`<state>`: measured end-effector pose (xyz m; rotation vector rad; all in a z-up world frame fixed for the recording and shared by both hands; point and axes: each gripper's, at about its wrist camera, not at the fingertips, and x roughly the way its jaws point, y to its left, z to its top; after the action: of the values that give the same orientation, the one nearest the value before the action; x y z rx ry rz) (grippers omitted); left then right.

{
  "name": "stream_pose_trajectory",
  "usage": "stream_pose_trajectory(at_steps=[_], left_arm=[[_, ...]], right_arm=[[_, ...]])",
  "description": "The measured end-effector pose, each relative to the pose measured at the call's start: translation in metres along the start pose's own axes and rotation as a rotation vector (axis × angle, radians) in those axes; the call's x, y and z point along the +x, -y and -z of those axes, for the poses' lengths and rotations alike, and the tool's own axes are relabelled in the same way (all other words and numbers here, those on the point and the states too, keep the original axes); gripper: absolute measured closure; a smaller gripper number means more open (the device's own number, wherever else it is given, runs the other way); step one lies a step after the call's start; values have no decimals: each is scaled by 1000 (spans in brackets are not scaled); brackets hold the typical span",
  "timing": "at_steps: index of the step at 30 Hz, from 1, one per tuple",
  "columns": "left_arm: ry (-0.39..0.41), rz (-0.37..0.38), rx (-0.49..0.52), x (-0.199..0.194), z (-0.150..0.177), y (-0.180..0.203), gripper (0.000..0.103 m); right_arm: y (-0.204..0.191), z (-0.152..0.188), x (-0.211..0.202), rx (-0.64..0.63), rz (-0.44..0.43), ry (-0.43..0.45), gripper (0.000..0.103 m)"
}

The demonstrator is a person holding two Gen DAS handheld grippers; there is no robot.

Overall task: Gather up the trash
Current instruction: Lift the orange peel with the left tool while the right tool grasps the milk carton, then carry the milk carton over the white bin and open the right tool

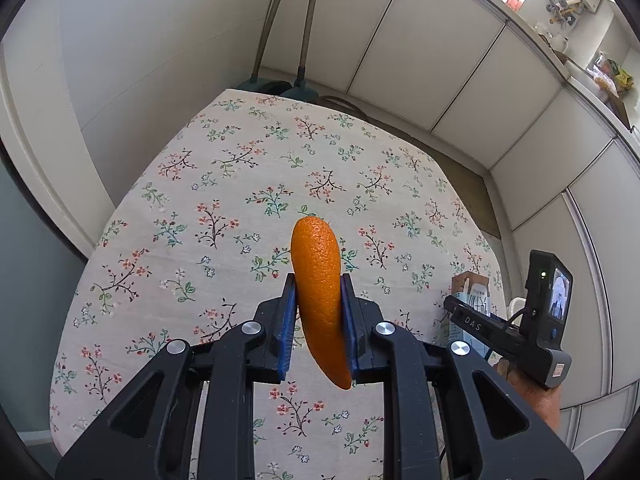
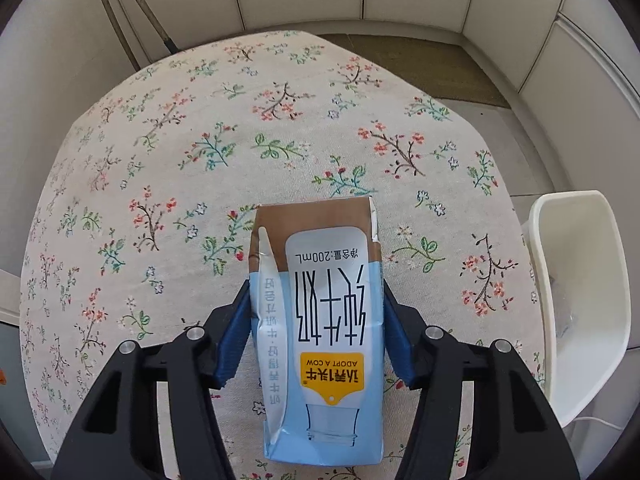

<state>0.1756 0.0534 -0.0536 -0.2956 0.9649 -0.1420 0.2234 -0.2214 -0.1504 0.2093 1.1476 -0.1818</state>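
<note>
My left gripper [image 1: 319, 286] is shut on a curved strip of orange peel [image 1: 319, 292] and holds it above the flowered tablecloth [image 1: 224, 184]. My right gripper [image 2: 316, 292] is shut on a light blue and brown milk carton [image 2: 320, 320], which points away from me over the table. The carton [image 1: 474, 292] and the right gripper body [image 1: 532, 320] also show at the right edge of the table in the left wrist view.
A white plastic bin [image 2: 576, 288] stands off the table's right edge. White cabinet doors [image 1: 460, 92] run behind and to the right. Two mop handles [image 1: 288, 28] lean in the far corner. The flowered tablecloth [image 2: 160, 160] covers the table.
</note>
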Motion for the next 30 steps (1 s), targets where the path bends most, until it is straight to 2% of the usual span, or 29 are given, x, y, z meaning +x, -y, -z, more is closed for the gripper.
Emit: stream_pose_trajectory(at_steps=[9, 15, 22, 30], left_arm=[[33, 17, 2, -2, -1, 13, 83], [50, 34, 15, 1, 1, 28, 83], [56, 53, 44, 7, 5, 51, 83], [42, 68, 96, 20, 16, 84, 83]], right_arm=[[1, -4, -74, -9, -53, 179, 45], [19, -3, -114, -2, -55, 276, 45], [55, 3, -152, 21, -15, 384, 45], [109, 12, -184, 74, 84, 497, 45]])
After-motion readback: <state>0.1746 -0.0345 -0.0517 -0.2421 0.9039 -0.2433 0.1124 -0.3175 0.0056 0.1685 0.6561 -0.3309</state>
